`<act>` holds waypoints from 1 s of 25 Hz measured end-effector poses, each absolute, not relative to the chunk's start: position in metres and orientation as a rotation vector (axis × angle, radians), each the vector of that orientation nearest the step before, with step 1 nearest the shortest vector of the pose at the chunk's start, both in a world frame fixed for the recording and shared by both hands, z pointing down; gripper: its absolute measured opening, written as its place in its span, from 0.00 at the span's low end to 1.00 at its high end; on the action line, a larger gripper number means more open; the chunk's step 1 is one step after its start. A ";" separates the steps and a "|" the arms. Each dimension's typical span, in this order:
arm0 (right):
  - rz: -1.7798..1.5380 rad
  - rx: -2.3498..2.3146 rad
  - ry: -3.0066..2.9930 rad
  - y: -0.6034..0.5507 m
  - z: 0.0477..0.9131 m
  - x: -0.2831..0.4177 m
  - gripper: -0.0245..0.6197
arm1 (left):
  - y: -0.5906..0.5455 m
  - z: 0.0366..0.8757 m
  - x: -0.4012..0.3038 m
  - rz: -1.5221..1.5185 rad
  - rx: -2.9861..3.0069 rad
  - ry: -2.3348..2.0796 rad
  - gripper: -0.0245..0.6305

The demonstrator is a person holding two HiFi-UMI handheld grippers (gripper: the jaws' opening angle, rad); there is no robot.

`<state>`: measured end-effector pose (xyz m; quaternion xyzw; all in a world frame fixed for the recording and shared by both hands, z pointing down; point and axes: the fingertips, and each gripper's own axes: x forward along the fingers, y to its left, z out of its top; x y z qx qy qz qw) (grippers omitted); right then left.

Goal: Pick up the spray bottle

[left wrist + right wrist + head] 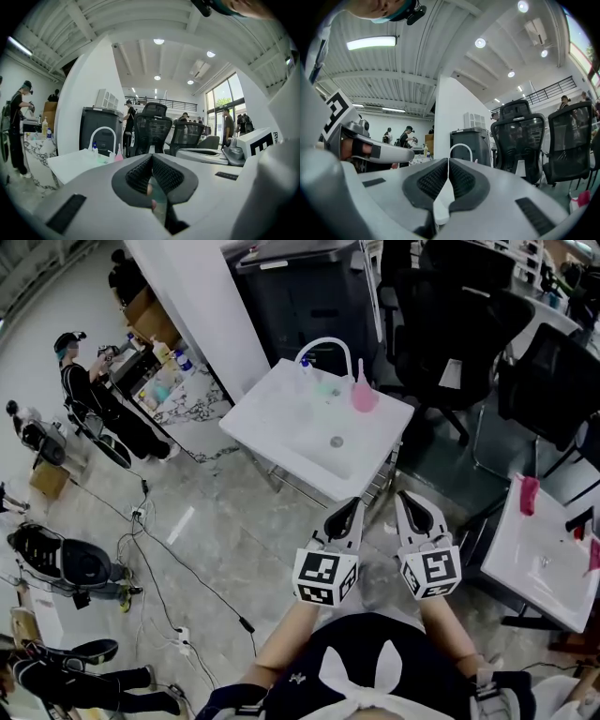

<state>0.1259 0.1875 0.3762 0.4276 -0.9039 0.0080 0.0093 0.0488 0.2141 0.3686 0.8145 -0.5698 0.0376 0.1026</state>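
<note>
1. Left tool (349, 512): pads pressed together, nothing pinched. The left gripper view shows the jaw faces meeting (151, 161).
2. Right tool (411, 507): jaws also together and empty, confirmed in the right gripper view (448, 168).
3. Both tools are held side by side, close to each other, over the floor (216, 531) by the near corner of the table (262, 418). Both point roughly level twd the table.
4. Spray bottle (364, 395) (the pink one w/ thin neck; spray head too small to make out) stands upright on the table's far edge, twd the far right corner. It's well apart from both tools. It also shows in the left gripper view (119, 154), low behind the table edge (70, 164).
5. Table is white w/ a basin in the middle. A white arched faucet (323, 348) is on the far edge, left of the spray bottle.
6. A pale green item (328, 388) sits between the faucet and the spray bottle. A small blue-capped bottle (305, 365) stands by the faucet base.
7. Behind the table's far edge: a dark bin (300, 296) and black office chairs (450, 324).
8. A 2nd white table (544, 559) at right carries pink items.
9. A person in dark clothes (94, 395) stands far left, and cables (159, 577) lie on the floor.
</note>
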 end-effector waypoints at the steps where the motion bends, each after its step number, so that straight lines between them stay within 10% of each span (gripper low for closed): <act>1: 0.027 1.337 -2.819 0.181 0.378 0.124 0.08 | 0.207 0.370 0.047 0.111 2.406 -1.674 0.08; 25: 0.001 1.428 -2.749 -0.003 0.378 0.054 0.08 | 0.060 0.393 -0.051 0.188 2.376 -1.638 0.08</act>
